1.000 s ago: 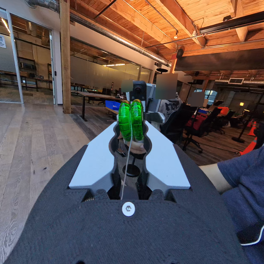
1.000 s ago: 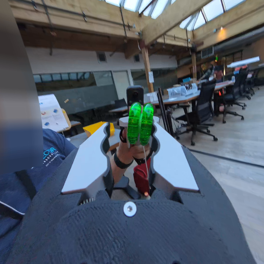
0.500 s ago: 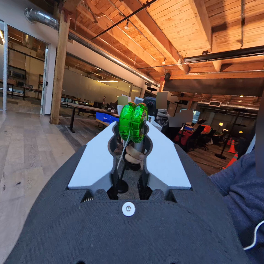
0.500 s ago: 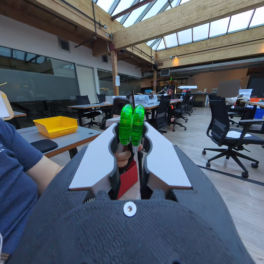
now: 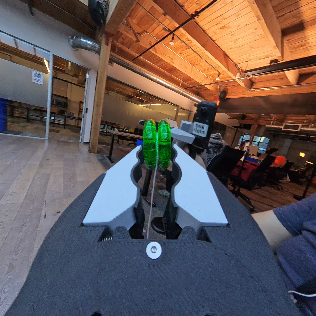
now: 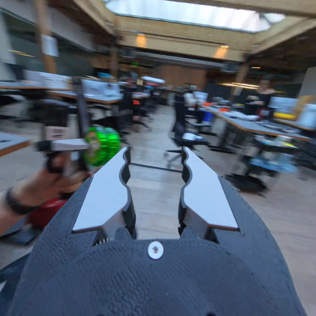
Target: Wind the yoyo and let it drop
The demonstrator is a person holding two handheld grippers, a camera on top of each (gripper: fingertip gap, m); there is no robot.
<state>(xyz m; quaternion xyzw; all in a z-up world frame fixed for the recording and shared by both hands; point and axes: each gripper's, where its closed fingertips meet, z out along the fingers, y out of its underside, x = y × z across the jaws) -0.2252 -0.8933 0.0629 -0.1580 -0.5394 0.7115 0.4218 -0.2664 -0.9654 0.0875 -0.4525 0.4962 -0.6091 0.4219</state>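
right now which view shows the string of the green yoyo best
The left wrist view. The thin pale string runs sharp from the groove of the translucent green plastic yoyo down between the left gripper fingers. The right wrist view is motion-blurred; the yoyo shows side-on, no string discernible.

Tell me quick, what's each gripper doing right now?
Left gripper: closed, pinching the green yoyo, string hanging down.
Right gripper: open, holding nothing.
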